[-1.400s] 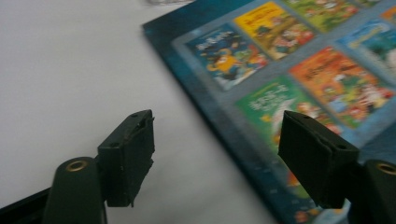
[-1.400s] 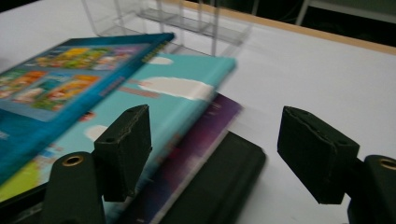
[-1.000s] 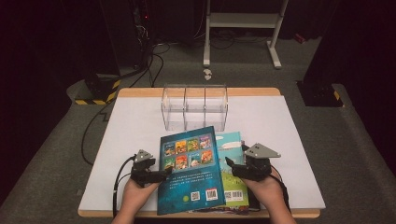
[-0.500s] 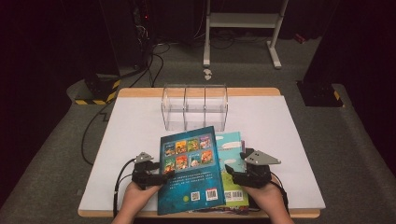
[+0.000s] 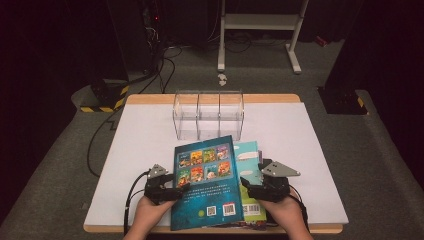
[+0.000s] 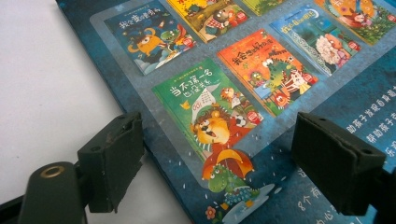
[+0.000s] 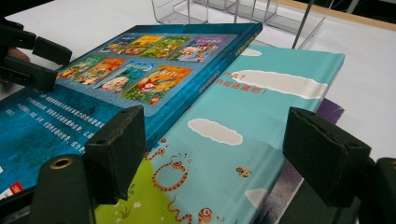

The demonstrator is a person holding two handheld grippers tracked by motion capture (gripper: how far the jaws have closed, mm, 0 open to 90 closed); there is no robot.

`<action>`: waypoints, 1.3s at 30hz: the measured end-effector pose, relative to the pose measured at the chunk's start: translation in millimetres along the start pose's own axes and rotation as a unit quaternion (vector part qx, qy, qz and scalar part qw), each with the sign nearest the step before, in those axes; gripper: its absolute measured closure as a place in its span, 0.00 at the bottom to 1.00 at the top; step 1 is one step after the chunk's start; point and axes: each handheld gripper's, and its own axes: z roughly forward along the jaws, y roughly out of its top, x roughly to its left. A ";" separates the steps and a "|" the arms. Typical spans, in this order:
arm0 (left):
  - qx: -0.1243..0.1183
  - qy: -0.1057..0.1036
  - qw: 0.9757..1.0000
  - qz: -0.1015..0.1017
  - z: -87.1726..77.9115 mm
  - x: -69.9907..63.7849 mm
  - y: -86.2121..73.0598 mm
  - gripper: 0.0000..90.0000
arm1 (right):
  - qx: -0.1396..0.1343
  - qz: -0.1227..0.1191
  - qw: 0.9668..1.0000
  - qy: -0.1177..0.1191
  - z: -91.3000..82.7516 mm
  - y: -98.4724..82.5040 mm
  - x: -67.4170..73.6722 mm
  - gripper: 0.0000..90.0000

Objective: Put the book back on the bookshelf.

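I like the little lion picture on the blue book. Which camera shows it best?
The left gripper view: the lion picture is close and sharp on the dark blue book. In the high view it is tiny. The right gripper view shows the cover pictures slanted and small.

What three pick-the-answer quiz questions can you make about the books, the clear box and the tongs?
1. Where does the dark blue book lie?
A. on top of the light blue book
B. inside the clear box
C. on the floor

2. How many compartments does the clear box have?
A. one
B. three
C. five

3. How are the left tongs?
A. clamped on a pen
B. shut tight on nothing
C. open over the dark blue book's left edge

Answers:
1. A, its right edge overlaps the light blue cover in the right gripper view.
2. B, two dividers split it in the high view.
3. C, the jaws stand wide apart in the left gripper view.
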 end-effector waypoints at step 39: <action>0.005 -0.063 0.997 0.038 39.1 -70.4 -1.2 0.20 | 0.013 0.071 0.997 -0.006 -9.0 -7.1 -31.0 0.22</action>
